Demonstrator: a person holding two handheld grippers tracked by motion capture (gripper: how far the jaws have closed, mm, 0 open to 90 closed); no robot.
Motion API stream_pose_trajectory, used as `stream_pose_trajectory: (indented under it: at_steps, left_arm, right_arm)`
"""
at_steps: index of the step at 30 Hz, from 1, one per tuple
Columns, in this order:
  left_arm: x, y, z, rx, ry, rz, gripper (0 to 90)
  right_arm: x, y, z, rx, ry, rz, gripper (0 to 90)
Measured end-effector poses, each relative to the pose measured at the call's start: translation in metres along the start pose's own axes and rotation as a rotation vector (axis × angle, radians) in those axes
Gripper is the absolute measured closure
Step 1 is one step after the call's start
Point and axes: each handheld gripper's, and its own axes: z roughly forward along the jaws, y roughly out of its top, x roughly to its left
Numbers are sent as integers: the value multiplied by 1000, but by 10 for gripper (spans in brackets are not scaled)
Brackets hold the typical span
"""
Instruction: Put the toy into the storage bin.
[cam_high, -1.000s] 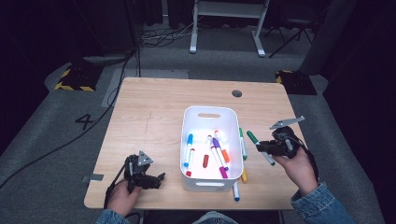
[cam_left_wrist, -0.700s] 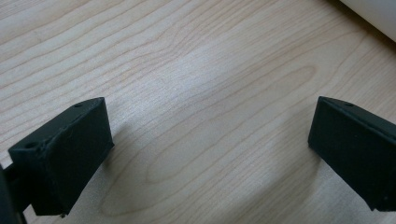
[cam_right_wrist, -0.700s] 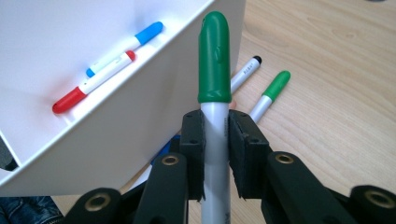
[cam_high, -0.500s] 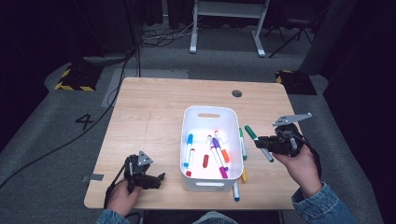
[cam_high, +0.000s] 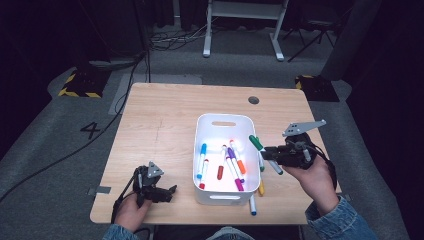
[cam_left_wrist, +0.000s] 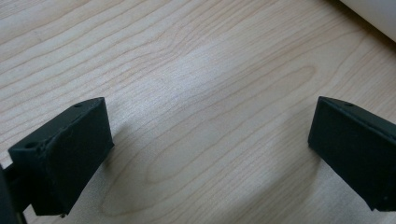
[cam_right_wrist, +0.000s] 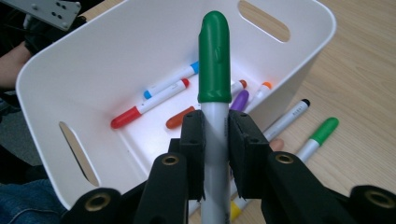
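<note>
Right gripper view: a green-capped marker (cam_right_wrist: 214, 60) clamped between the black jaws, cap end pointing over the white bin (cam_right_wrist: 56, 74).

High view puts the right gripper (cam_high: 266, 151) just beside the bin's right wall, above the wooden table (cam_high: 160, 120), marker (cam_high: 262, 151) lifted clear of the surface; inside the bin lie blue, red, orange and purple markers; more markers lie on the table along the bin's right side, among them a black-capped marker (cam_right_wrist: 288, 116) and another green one (cam_right_wrist: 317, 135); the left gripper (cam_high: 167, 191) rests low near the table's front left, jaws wide apart over bare wood, nothing between them.
</note>
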Motion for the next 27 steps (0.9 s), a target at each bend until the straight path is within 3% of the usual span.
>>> stream_pose_trajectory:
  at_steps: [15,27]
  left_arm:
    - [0,0,0,0,0,0,0]
    - [0,0,0,-1,1,1,0]
  right_arm:
    - [31,20,19,8,117,-46,771]
    - [49,27,35,19,176,-80,771]
